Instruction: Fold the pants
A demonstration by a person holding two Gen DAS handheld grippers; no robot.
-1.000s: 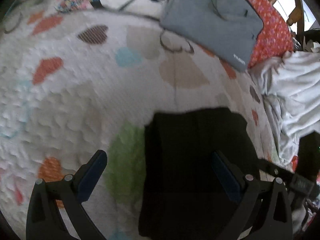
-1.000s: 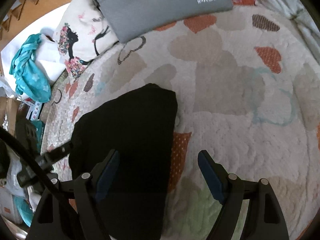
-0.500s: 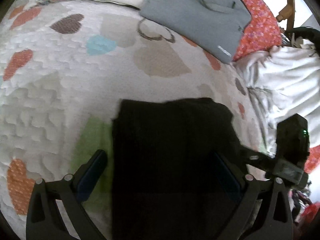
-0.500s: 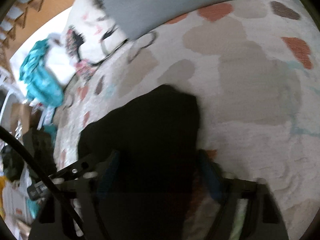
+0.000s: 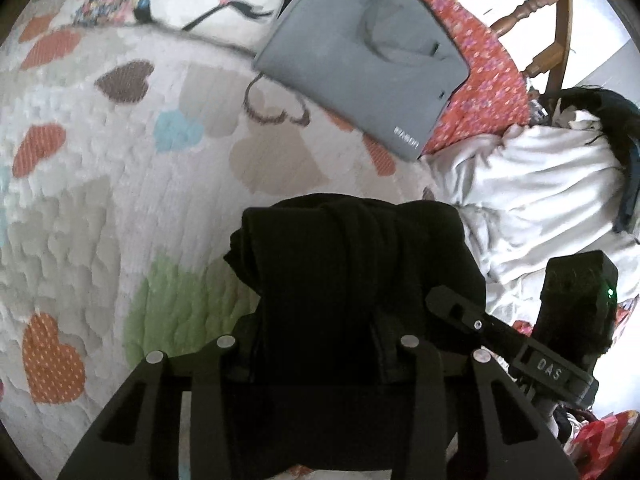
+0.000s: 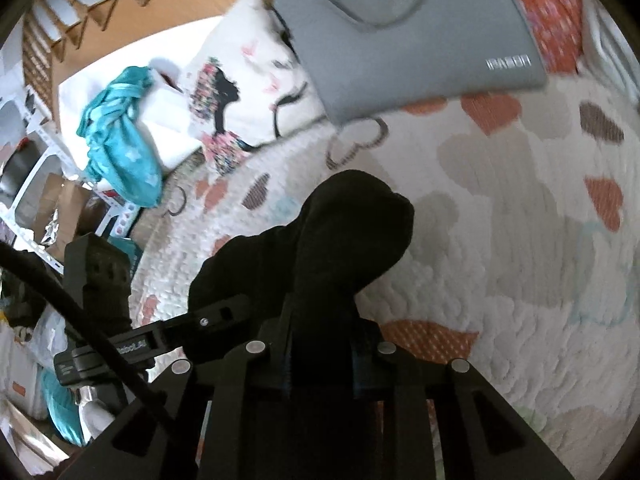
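Left wrist view: the left gripper (image 5: 316, 344) points forward over the bed, its two fingers drawn in against a thick bundle of the black pants (image 5: 352, 264), which it grasps. The pants run from between the fingers away from the camera, their long axis lying roughly along the fingers, and their far folded edge rests on the heart-patterned quilt (image 5: 100, 184). The right gripper (image 5: 500, 328) enters from the lower right, its tip touching the right edge of the same bundle.

Right wrist view: the right gripper (image 6: 320, 356) is likewise clenched on the pants (image 6: 348, 232). Here the cloth rises from between the fingers as a bunched column leaning toward the upper right, ending in a rounded fold above the quilt (image 6: 500, 264). The left gripper (image 6: 216, 316) reaches in from the left and meets the cloth.

Beyond the pants lie a grey laptop sleeve (image 5: 368, 60), a printed pillow (image 6: 240, 92) and crumpled white bedding (image 5: 540, 192).
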